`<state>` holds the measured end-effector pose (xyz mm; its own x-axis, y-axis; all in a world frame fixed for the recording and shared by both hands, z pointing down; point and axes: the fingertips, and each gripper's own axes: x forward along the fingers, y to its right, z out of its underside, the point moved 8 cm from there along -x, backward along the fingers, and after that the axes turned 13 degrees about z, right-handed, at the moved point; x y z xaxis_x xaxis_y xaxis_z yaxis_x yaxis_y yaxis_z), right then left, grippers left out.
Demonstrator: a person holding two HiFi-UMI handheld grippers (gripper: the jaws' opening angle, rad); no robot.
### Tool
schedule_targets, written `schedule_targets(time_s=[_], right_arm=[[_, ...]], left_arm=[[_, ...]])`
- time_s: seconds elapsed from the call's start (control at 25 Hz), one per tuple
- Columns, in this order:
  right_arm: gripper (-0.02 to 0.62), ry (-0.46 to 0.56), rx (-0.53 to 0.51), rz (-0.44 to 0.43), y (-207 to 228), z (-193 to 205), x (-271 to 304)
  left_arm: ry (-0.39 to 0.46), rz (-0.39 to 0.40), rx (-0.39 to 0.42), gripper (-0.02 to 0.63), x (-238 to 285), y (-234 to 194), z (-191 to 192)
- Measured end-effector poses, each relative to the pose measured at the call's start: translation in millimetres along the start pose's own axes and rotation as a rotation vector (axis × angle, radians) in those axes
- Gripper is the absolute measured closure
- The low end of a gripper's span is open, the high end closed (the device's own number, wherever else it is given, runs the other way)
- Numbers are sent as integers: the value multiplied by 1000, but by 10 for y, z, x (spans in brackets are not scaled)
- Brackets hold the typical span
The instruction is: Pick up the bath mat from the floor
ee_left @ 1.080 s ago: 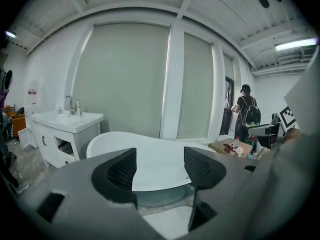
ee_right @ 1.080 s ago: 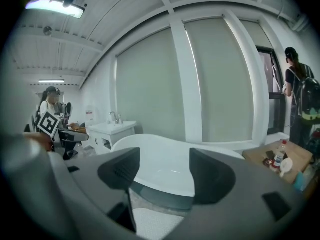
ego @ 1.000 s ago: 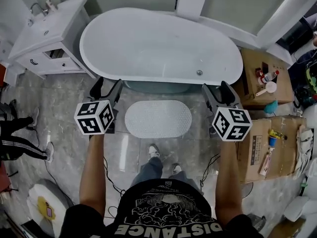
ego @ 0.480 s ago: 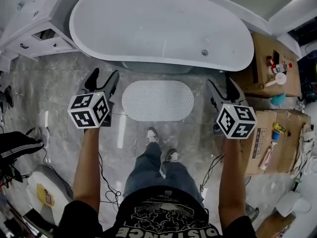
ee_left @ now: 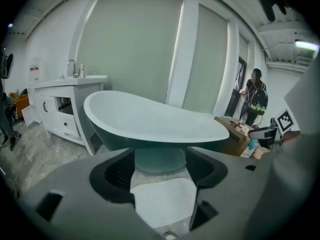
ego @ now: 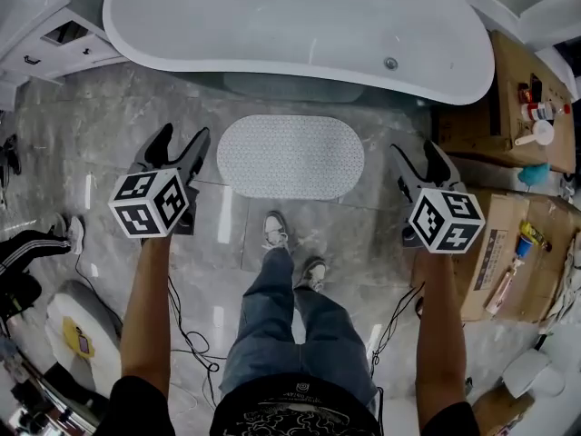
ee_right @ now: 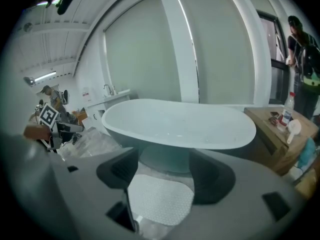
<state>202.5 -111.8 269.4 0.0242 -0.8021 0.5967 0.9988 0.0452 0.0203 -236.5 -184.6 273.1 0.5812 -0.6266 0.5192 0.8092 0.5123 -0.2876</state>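
While flat, bath mat (ego: 290, 156) lengthwise along the bathtub (ego: 300, 25)

Left gripper (ego: 182, 136) and right gripper (ego: 416, 150) point downward, flanking the bath mat (ego: 290, 156) without touching; both jaws have just been opening, empty.

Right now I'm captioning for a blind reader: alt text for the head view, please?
A white oval mat lies flat on the floor beside a tub. The left tool and right tool flank it without touching, both empty, their jaws open and just widened.
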Motion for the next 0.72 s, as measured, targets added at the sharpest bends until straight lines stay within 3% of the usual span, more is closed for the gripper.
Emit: schedule_targets(time_s=[0.36,0.72], right_arm=[[272,-45,31,-25,254,819,552],[255,-108,27,-53,412,1910,1203]], left_arm=[[-54,-37,-31,272,414,-178,994],[-96,-33,-67,261,888,-420,2217]])
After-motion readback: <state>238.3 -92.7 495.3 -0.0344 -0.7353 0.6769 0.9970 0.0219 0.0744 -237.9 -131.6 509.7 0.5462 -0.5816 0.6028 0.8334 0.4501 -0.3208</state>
